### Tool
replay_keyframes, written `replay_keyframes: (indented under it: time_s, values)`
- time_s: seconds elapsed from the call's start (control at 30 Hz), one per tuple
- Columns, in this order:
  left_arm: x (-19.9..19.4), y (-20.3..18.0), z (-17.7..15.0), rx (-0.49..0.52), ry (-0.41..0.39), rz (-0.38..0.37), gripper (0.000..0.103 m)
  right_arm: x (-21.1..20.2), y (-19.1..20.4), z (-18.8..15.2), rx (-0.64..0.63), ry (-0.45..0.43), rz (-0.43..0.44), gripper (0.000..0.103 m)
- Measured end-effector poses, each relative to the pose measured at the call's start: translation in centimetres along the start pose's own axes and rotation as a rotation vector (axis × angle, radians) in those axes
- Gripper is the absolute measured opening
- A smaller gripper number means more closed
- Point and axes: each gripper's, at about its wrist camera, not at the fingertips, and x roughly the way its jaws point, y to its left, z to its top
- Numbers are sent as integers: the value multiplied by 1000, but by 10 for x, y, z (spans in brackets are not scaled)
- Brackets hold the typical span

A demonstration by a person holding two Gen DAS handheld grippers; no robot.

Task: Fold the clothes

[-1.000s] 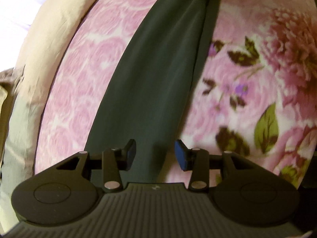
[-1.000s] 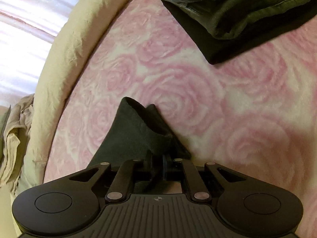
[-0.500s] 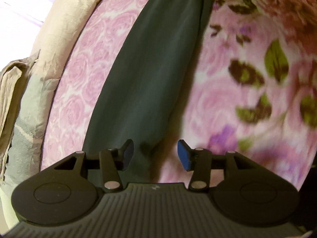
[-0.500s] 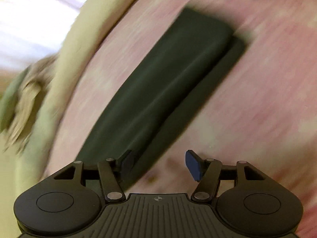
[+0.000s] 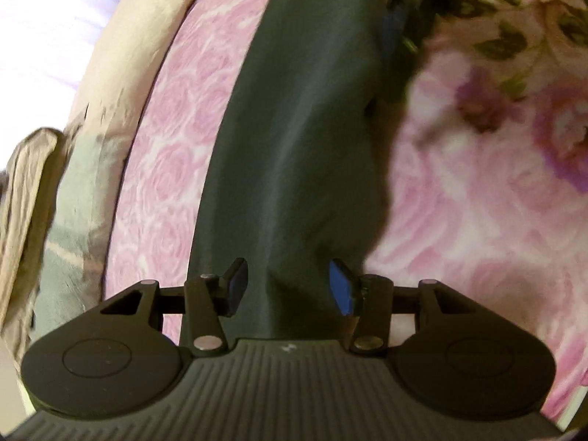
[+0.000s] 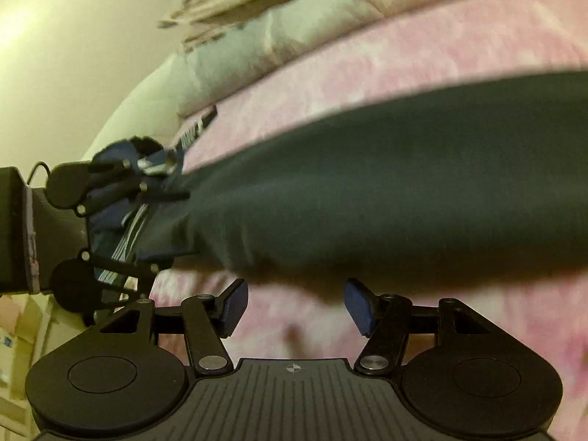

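A long dark green garment (image 5: 294, 139) lies folded into a narrow strip on the pink rose-print bedspread (image 5: 176, 154). My left gripper (image 5: 288, 286) is open, its blue pads astride the strip's near end, holding nothing. My right gripper (image 6: 294, 307) is open and empty, just in front of the strip's long edge (image 6: 367, 191). The right wrist view also shows the left gripper (image 6: 121, 220) at the strip's left end. The right gripper appears blurred at the top of the left wrist view (image 5: 408, 29).
A cream quilt edge (image 5: 121, 66) and pale green and beige bedding (image 5: 73, 191) run along the bed's left side. A large flower print (image 5: 514, 128) covers the bedspread to the right. A cream wall (image 6: 73, 55) stands behind the bedding.
My right gripper let go of the garment's end, opened, and swung round to face the strip's long side. My left gripper stayed open and moved over the strip's near end.
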Motion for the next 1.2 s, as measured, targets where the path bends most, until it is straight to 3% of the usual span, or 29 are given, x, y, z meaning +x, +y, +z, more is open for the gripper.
replay_keyframes:
  time_s: [0.1, 0.17, 0.27, 0.37, 0.57, 0.63, 0.7, 0.77, 0.83, 1.2]
  values:
    - [6, 10, -6, -46, 9, -27, 45, -7, -17, 23, 124, -97, 77, 62]
    - [8, 11, -6, -49, 9, -37, 45, -9, -36, 37, 279, -144, 157, 62]
    - [9, 7, -3, -33, 20, -53, 45, 0, -54, 61, 443, -141, 226, 62]
    - [11, 5, -3, -27, 31, -63, 46, 3, -57, 66, 383, -106, 217, 62]
    - [19, 11, -9, -47, 49, -59, 47, 26, -24, 35, 23, 54, 162, 62]
    - [21, 15, -13, -44, 51, -61, 47, 41, -9, 25, -127, 67, 119, 62]
    - [21, 19, -18, -43, 49, -70, 49, 50, 0, 20, -197, 15, 124, 62]
    - [21, 23, -24, -42, 52, -72, 50, 61, -2, 24, -150, -32, 177, 62]
    - [20, 27, -32, -55, 62, -76, 50, 75, -6, 26, -73, -6, 250, 62]
    - [18, 43, -56, -139, 97, -71, 54, 57, -12, -13, 196, 483, 462, 62]
